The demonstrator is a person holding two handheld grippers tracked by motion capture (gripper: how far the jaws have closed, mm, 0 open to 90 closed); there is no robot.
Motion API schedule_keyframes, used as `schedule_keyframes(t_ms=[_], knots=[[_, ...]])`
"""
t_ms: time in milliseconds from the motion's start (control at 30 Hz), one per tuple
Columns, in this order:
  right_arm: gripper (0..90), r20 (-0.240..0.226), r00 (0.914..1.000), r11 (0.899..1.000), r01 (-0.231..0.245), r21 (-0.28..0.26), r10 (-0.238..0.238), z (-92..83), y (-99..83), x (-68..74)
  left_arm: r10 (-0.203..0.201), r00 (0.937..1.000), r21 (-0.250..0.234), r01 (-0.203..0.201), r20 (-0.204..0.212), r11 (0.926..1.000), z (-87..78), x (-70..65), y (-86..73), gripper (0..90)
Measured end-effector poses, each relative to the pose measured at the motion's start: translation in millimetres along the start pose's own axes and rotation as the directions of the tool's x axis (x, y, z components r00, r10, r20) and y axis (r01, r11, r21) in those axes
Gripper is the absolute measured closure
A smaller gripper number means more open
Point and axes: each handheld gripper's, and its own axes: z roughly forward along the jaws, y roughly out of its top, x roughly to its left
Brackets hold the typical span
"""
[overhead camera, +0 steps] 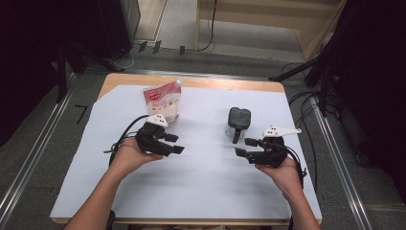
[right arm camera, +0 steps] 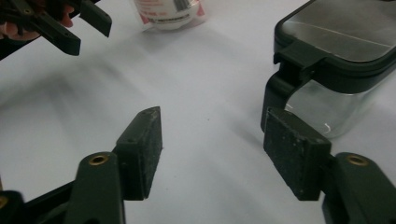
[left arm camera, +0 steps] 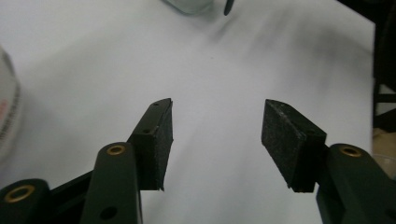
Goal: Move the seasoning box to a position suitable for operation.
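Observation:
A white and red pouch (overhead camera: 163, 98) stands at the back left of the white sheet. A clear glass jar (overhead camera: 238, 122) with a black lid and a black handle stands to the right of the middle. My left gripper (overhead camera: 175, 143) is held just in front of the pouch, open, and points right. My right gripper (overhead camera: 244, 147) is open too, in front of the jar, and points left. In the left gripper view the left gripper (left arm camera: 217, 105) has only bare sheet between its pads. In the right gripper view the right gripper (right arm camera: 215, 114) sits left of the jar (right arm camera: 336, 51), apart from it, with the pouch (right arm camera: 170, 11) farther off.
A white sheet (overhead camera: 206, 182) covers the wooden table (overhead camera: 230, 85). Metal rails run along both sides on the floor, and dark stands and cables lie to the right and behind. The left gripper (right arm camera: 70, 23) also shows at the upper left of the right gripper view.

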Motion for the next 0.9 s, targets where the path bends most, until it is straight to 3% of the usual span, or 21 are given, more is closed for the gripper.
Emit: schedule_keyframes(t_ms=[200,233,533,900], knots=[[33.8,0.001,1.0000,1.000,-0.002,0.017,0.002,3.7,-0.6,1.1,0.022,0.9997,0.002,-0.022,-0.007,0.9998,0.9,-1.7,0.6,39.4],[33.9,0.013,0.9998,1.000,0.017,0.026,-0.017,4.2,-1.8,3.0,0.019,0.9998,0.006,-0.019,-0.007,0.9998,1.0,-1.5,0.5,38.9],[33.6,0.044,0.9980,0.999,0.044,0.014,-0.045,3.2,-2.3,6.4,0.029,0.9996,0.000,-0.029,-0.006,0.9996,0.9,-2.8,1.3,37.1],[33.2,0.092,0.9956,1.000,0.016,0.019,-0.018,3.6,-4.8,3.8,0.028,0.9996,-0.013,-0.028,0.000,0.9995,0.6,-3.8,3.2,35.7]])
